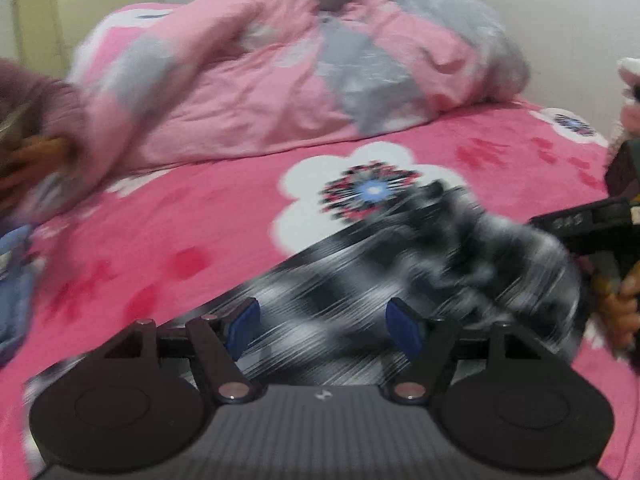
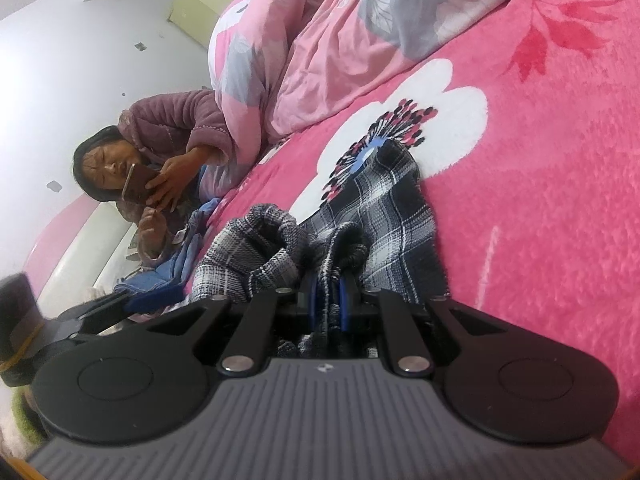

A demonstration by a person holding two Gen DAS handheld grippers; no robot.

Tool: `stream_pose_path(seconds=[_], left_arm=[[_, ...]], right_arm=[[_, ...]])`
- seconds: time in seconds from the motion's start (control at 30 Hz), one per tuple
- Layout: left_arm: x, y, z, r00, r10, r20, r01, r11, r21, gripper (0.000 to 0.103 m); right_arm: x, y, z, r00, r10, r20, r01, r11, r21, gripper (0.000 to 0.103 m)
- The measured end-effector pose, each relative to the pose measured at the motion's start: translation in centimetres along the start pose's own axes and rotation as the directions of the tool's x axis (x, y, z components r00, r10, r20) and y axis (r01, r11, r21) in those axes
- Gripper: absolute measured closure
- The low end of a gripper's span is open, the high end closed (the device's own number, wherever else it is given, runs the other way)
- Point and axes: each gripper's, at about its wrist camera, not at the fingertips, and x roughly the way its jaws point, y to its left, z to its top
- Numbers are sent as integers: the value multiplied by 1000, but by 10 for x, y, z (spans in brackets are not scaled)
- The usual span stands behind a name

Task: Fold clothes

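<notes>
**Plaid thing mid-fold, half bunched**

Bottom centre of the right wrist view: right hand-held gripper is clamped on a bunched fold of the black-and-white plaid garment. The left hand-held gripper hangs over it with jaws apart, nothing in them. The far end lies flat on the pink flowered bed, so it's partly folded at best. The left view is smeared, with the garment's edges unreadable. Upper frame: rumpled pink-and-grey duvet.

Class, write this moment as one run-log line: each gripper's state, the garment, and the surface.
left gripper: open, over cloth | right gripper: shut on plaid garment | garment: bunched, unfolded | surface: pink floral blanket
</notes>
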Motion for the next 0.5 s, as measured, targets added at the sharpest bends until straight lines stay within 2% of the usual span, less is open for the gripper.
stream_pose_path(seconds=[0.1,0.27,0.33,0.37,0.4,0.43,0.5], left_arm=[[-13,24,-17,996,79,-36,-81,996,-37,29],[-17,51,-47,976,186,-115,-197,976,-88,33],[-12,55,-58,965,220,-140,-233,969,-81,51],[-9,58,-63,962,225,-153,-242,965,-99,69],[-5,61,-68,959,229,-166,-250,961,-118,83],[-5,64,-72,962,223,-160,-247,957,-151,87],[-6,63,-75,956,252,-152,-275,949,-155,101]], right_arm=[[-1,1,-1,1000,0,5,0,1000,-6,94],[-2,4,-2,1000,-7,13,7,1000,-26,94],[-2,6,-2,1000,-13,16,14,999,-37,94],[-2,7,-2,1000,-16,18,17,999,-42,94],[-2,7,-2,1000,-17,20,18,999,-47,94],[-3,10,-2,1000,-14,26,16,998,-54,94],[-7,15,-2,999,-8,41,10,998,-69,94]])
